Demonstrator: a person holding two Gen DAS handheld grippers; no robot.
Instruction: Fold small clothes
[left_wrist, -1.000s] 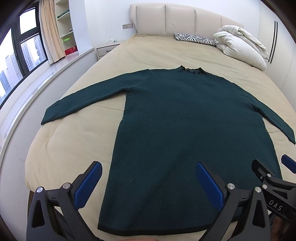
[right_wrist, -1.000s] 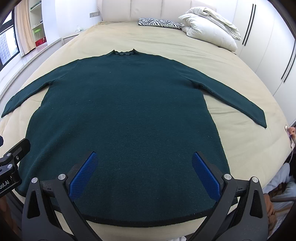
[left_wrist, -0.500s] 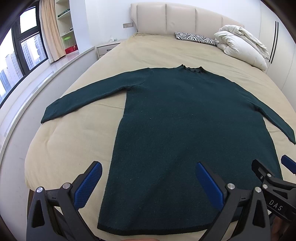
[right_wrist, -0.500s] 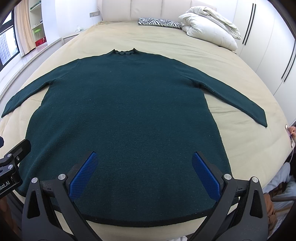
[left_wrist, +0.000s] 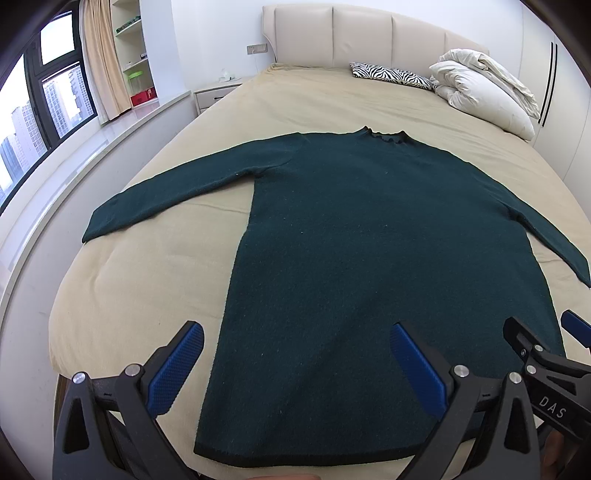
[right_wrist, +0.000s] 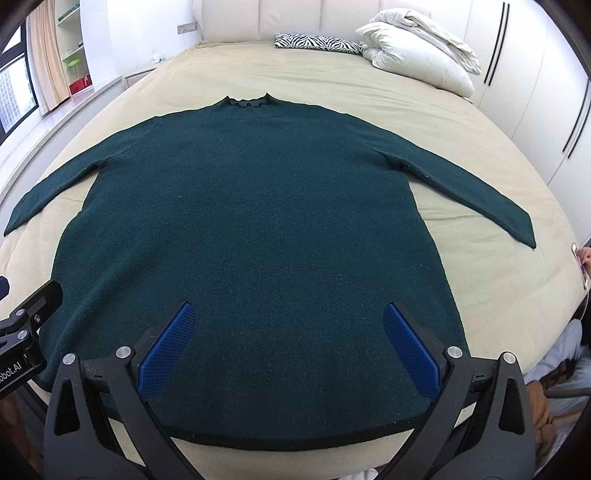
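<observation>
Dark green sweater (left_wrist: 369, 258) lay flat on the bed (left_wrist: 147, 280), looked soft, limp, thickish knit; left gripper (left_wrist: 295, 365) and right gripper (right_wrist: 288, 343) both spread wide, empty, near the hem (right_wrist: 295, 441): likely best pinched at hem corners.

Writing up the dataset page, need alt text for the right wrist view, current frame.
A dark green long-sleeved sweater lies flat on a beige bed, sleeves spread, neck toward the headboard. The right gripper hovers open over the hem; the left gripper peeks in at the left edge. White pillows and a zebra-print cushion sit at the head.
</observation>
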